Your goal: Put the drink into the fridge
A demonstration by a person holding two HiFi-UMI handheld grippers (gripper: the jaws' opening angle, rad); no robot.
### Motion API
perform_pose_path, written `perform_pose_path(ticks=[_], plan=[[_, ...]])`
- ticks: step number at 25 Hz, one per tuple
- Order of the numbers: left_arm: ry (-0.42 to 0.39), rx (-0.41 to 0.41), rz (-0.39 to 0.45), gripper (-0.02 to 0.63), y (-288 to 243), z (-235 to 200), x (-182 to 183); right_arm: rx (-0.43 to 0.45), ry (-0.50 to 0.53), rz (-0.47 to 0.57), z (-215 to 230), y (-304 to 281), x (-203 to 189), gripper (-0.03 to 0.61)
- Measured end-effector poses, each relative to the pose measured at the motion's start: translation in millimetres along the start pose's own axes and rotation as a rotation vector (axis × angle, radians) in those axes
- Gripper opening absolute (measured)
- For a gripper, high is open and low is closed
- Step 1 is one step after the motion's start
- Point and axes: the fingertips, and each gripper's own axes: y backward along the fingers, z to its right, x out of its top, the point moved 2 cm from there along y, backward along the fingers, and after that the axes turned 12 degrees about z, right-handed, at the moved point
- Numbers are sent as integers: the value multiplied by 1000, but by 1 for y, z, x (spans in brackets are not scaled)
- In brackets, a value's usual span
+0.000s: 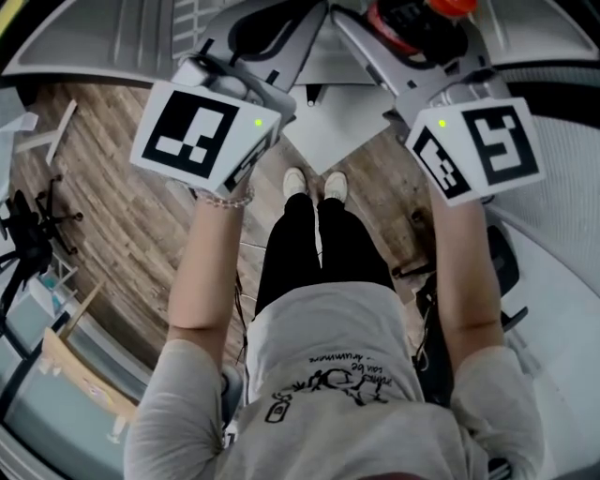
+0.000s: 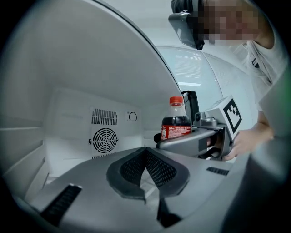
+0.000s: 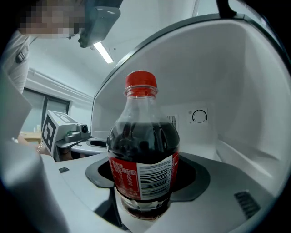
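Note:
The drink is a cola bottle (image 3: 143,154) with a red cap and red label, standing upright between the jaws of my right gripper (image 3: 145,182), which is shut on its lower body. In the left gripper view the bottle (image 2: 175,125) and right gripper (image 2: 191,141) sit to the right, inside the white fridge (image 2: 68,113). My left gripper (image 2: 146,177) points into the fridge beside them, its dark pads closed together and empty. In the head view both marker cubes show, the left cube (image 1: 206,131) and the right cube (image 1: 478,145), with the bottle (image 1: 412,23) at the top edge.
The fridge's back wall carries a round fan grille (image 2: 104,139) and a dial (image 3: 199,116). Its white side wall (image 3: 254,91) curves close on the right. Below are a wooden floor (image 1: 122,216), an office chair (image 1: 23,234) at left and the person's shoes (image 1: 314,185).

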Motion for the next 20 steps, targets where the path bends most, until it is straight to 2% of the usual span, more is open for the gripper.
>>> perform_pose_path(ticks=[5,9,20], plan=[[-19,-4,2,2,-5,-11,-1,4,-15,1,6,-14,-1,322],[-35,22,24,2,-12,-23,-7,11,-21,5,12,-24,-11,322],[-77,34,-60,2,-23,-44,-18,9,-7,-9,24,-46,-21,322]])
